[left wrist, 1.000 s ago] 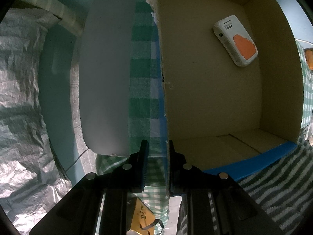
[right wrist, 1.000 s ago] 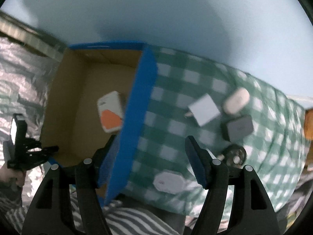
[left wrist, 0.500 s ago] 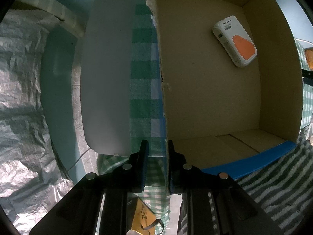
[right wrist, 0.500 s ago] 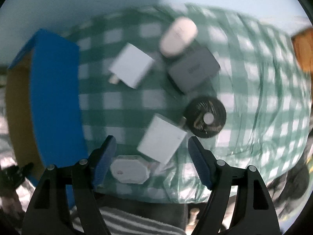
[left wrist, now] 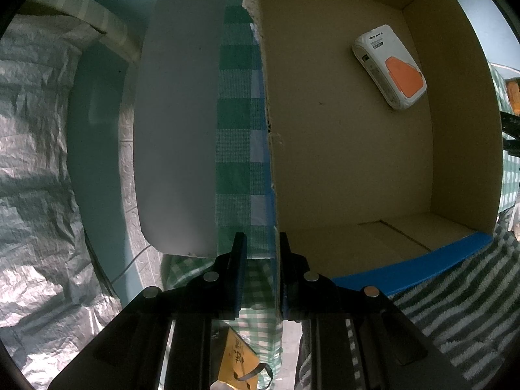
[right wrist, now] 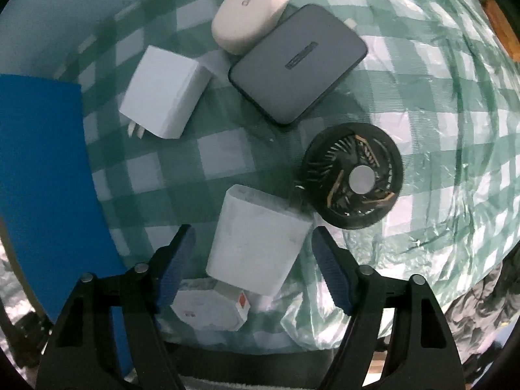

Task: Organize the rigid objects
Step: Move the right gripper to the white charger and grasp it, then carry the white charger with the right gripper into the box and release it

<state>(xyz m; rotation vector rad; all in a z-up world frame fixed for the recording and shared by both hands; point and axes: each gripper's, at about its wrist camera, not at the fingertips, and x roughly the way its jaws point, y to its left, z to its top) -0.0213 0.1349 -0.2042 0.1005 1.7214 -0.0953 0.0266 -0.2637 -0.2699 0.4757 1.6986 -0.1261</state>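
Left gripper fingers clamped on cardboard box wall, lower centre. Right gripper fingers apart, flanking white power bank, lower centre.

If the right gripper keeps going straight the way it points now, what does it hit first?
Most likely the white power bank. It lies on the checked cloth between the open right gripper fingers. The black fan sits just past the right finger, apparently off the line, though depth is hard to judge.
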